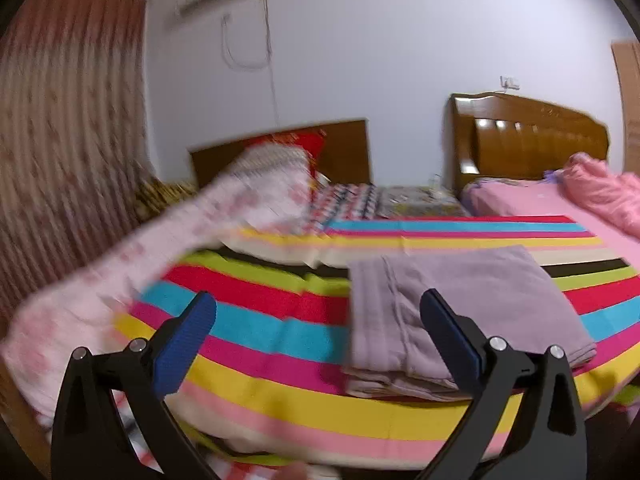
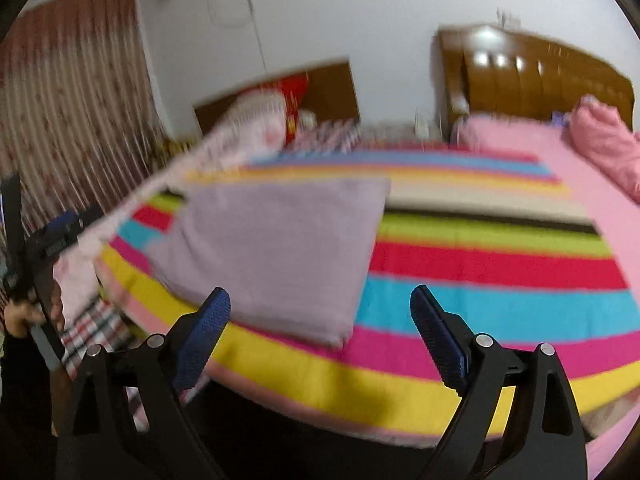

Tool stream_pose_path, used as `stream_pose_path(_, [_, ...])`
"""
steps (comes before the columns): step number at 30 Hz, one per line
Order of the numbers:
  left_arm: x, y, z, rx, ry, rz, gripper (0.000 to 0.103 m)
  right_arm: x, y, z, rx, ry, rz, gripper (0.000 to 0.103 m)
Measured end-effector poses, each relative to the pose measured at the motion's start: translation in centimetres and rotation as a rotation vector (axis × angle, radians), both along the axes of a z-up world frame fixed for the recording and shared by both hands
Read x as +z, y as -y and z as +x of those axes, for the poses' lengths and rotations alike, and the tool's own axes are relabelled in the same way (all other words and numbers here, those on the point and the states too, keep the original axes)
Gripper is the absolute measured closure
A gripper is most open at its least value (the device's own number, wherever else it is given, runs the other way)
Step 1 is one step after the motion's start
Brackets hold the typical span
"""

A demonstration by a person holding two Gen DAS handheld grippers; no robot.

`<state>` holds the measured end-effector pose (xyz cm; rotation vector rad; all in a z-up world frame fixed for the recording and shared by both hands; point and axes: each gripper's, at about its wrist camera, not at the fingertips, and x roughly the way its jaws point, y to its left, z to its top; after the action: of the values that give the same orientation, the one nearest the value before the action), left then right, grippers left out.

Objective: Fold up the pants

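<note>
Folded lilac pants (image 1: 460, 312) lie in a flat stack on the striped blanket (image 1: 280, 332), near its front edge. They show in the right wrist view (image 2: 276, 252) too. My left gripper (image 1: 320, 316) is open and empty, held above the bed edge with its right finger just over the pants' front left part. My right gripper (image 2: 320, 312) is open and empty, hovering just in front of the pants' near right corner. The left gripper also shows at the far left of the right wrist view (image 2: 60, 232).
A pale pink floral quilt (image 1: 160, 240) is piled along the left of the bed. A pink sheet (image 2: 560, 160) and pink bedding (image 1: 604, 192) lie at the right. Wooden headboards (image 1: 528, 140) and a white wall stand behind. Striped curtains (image 1: 60, 120) hang at left.
</note>
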<state>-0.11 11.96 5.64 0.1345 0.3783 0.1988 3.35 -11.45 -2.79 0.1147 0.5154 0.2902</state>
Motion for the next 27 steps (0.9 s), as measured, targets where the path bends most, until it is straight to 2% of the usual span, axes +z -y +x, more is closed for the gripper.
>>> stream_pose_path(4, [0.8,1.6,-1.6,0.095,-0.043,0.023,0.001,2.4,0.5,-2.6,-0.010,0.106,0.012,0.015])
stream_pose_path(6, [0.4,2.3,-2.4,0.078,-0.033,0.001,0.001,2.7,0.1,-3.5,-0.006,0.135,-0.009,0.015])
stream_pose_path(8, [-0.5,3.0,-2.8,0.031,-0.055,-0.055,0.001,2.5,-0.6,-4.2,-0.011,0.147,-0.060,0.015])
stream_pose_path(10, [-1.5,3.5,-3.0,0.001,-0.081,-0.091,0.001,1.7,-1.2,-4.3,-0.002,0.128,-0.102,0.015])
stream_pose_path(12, [-2.9,4.6,-3.3,-0.025,-0.109,-0.088,0.001,0.5,-1.6,-4.4,0.002,0.098,-0.118,0.015])
stream_pose_path(18, [-6.9,7.1,-2.2,-0.071,-0.196,-0.054,0.001,-3.8,-2.8,-3.8,0.006,-0.033,-0.059,0.015])
stream_pose_path(22, [-8.4,8.1,-2.7,-0.096,-0.215,-0.048,0.001,-3.9,-3.3,-3.7,0.004,-0.014,-0.066,0.015])
stream_pose_path(27, [-8.5,8.4,-3.1,-0.113,-0.197,-0.044,0.001,-4.0,-3.4,-3.9,0.011,-0.011,-0.060,0.014])
